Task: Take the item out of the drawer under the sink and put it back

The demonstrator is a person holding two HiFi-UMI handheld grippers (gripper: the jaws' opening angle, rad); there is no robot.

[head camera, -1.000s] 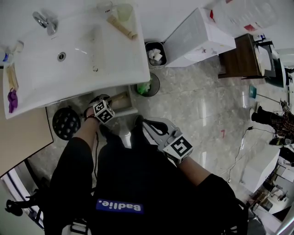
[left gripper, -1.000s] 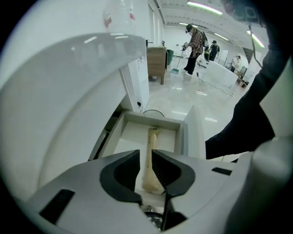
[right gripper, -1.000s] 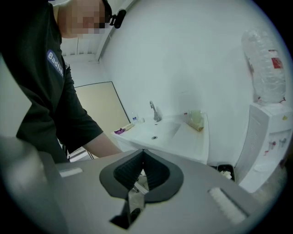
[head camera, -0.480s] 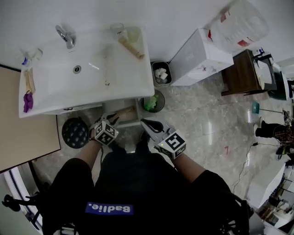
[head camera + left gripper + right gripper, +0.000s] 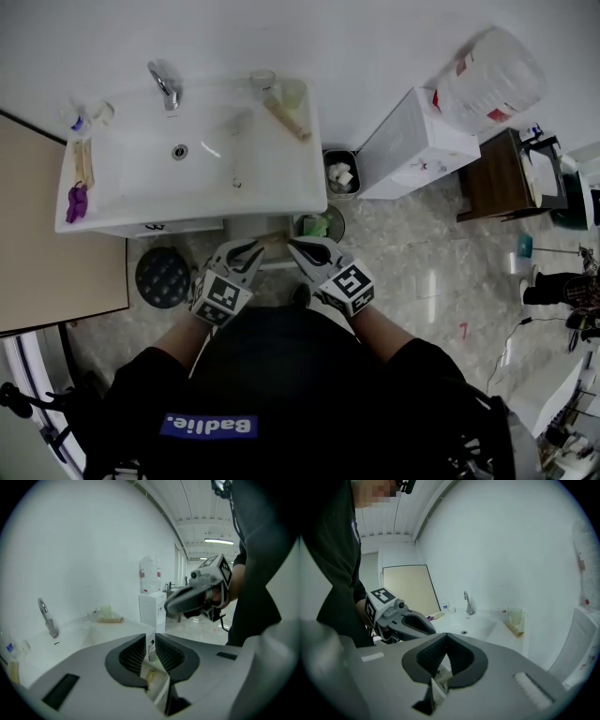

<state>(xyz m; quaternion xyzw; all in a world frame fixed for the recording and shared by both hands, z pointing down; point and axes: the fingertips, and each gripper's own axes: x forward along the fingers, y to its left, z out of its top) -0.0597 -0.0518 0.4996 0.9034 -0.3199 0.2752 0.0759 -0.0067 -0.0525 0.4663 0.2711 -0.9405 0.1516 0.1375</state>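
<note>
The drawer (image 5: pixel 269 246) under the white sink (image 5: pixel 131 183) stands open, and a tan item (image 5: pixel 268 240) lies in it. My left gripper (image 5: pixel 246 251) hovers above the drawer front. Its jaws are narrowly open with nothing between them, and in the left gripper view the drawer's pale inside (image 5: pixel 152 680) shows through the gap. My right gripper (image 5: pixel 305 251) hangs close beside it on the right, pads touching at the tips, empty. Each gripper shows in the other's view: the right gripper (image 5: pixel 169 607) and the left gripper (image 5: pixel 427 629).
A faucet (image 5: pixel 164 84), a cup (image 5: pixel 292 92) and a rolled mat (image 5: pixel 288 117) are on the sink. A black stool (image 5: pixel 163 277) stands left of the drawer, and two bins (image 5: pixel 342 175) (image 5: pixel 319 225) on the right. Further right are a water dispenser (image 5: pixel 417 145) and a brown table (image 5: pixel 511 173).
The left gripper has lifted up from the drawer and now sits level with the right one. The view has pulled back from the sink, and the right gripper has shifted slightly.
</note>
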